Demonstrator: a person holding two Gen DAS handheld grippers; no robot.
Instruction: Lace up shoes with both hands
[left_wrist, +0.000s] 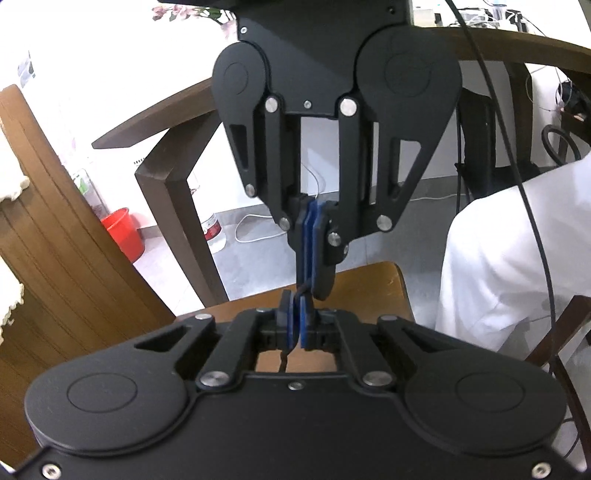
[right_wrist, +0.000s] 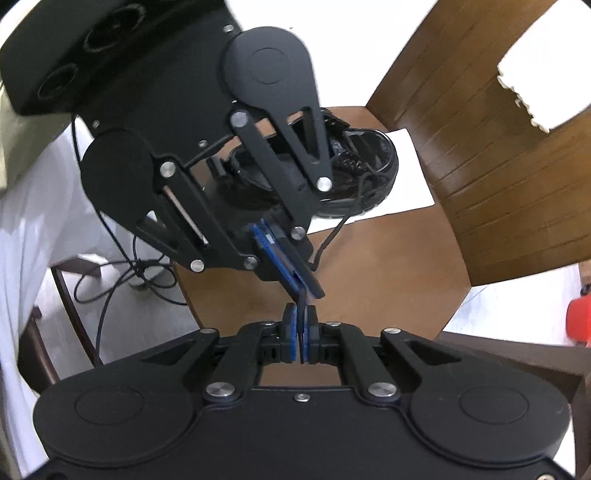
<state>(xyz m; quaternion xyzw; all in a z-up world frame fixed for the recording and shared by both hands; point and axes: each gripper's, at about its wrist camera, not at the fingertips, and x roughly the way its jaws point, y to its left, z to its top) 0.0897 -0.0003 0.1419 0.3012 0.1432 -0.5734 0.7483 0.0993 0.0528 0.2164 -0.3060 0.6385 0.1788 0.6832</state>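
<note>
Left gripper (left_wrist: 296, 317) and right gripper (right_wrist: 300, 328) both pinched tight on the black shoelace (right_wrist: 328, 236), tips nearly meeting above the wooden seat (right_wrist: 388, 266), lace trailing to the glossy black shoe (right_wrist: 369, 162) on white paper (right_wrist: 410, 177) near the seat's back edge.

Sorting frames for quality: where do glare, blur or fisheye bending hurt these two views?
Left wrist view: the background wall is blown out white and the table edge bows strongly. Right wrist view: the rims smear, the white cloth is overexposed, and the glossy black shoe shows reflections.
</note>
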